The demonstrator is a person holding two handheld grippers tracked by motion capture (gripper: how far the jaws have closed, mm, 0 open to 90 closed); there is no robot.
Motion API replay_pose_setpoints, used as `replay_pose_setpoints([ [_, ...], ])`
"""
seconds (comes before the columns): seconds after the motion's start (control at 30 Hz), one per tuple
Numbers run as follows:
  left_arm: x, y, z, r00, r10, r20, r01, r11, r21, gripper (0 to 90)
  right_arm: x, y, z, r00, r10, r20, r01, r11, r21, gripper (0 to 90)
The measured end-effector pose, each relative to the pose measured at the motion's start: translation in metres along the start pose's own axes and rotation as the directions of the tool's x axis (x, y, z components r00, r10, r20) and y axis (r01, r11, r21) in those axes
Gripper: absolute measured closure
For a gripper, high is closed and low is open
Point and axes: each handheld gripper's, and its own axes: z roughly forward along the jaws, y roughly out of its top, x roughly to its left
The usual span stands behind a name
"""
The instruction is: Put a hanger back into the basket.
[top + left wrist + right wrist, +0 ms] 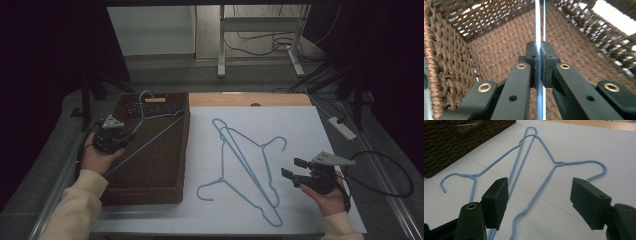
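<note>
Far left: your left tongs (121, 136) sit at the left rim of the woven basket (170, 190), clamped shut on a blue wire hanger (150, 135). In the left gripper view the pads (533, 60) pinch the thin wire, which runs straight on past the tips. The held hanger lies slantwise across the basket, its hook (145, 96) up at the far wall by a small tan block (154, 100), its long bar running down toward the near left.

Basket: dark brown wicker, coarse tight weave, rectangular, deep walls; the far wall is open lattice.

Centre: two more hangers lie crossed on the white sheet (300, 125) that covers the desk. The long crossed pair (240, 165) runs from far left to near right, narrow loop ends far and near. One hook (204, 190) curls at the near left, just beside the basket's corner; the other hook (280, 142) curls toward the right. Same material throughout: thin, round, smooth coated wire, light blue, springy by the look, and flat on the sheet, so little for pads to bite.

Right: your right tongs (294, 167) hover wide open and empty, pointing left. The pair lies just left of them, nearer this hand than the other. In the right gripper view the nearest wires (529, 200) run lengthwise between the spread pads (496, 200).
</note>
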Motion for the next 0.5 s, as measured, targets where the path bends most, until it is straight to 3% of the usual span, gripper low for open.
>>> replay_pose_setpoints([
  [0.17,0.002,-0.002,0.005,0.9971,0.018,-0.075,-0.014,0.9983,0.056,83.8,-0.001,0.0,-0.001,1.0,0.002,-0.001,-0.002,1.0,0.001,31.9],
  [0.23,0.003,-0.002,0.004,0.9937,0.014,-0.111,-0.008,0.9988,0.048,73.3,-0.001,-0.001,0.0,1.0,0.002,-0.001,-0.002,1.0,0.001,31.9],
  [0.3,0.003,-0.001,0.0,0.9934,0.004,-0.114,-0.001,0.9997,0.025,63.9,-0.001,-0.001,-0.001,1.0,0.002,-0.002,-0.002,1.0,0.002,31.9],
  [0.4,0.0,0.0,-0.01,0.9972,-0.014,-0.073,0.013,0.9998,-0.014,49.7,-0.001,-0.001,-0.001,1.0,0.002,-0.001,-0.002,1.0,0.001,31.9],
  [0.5,-0.006,0.0,-0.025,0.9996,-0.024,-0.014,0.023,0.9971,-0.072,43.1,-0.001,-0.001,-0.001,1.0,0.002,-0.001,-0.002,1.0,0.002,31.9],
])
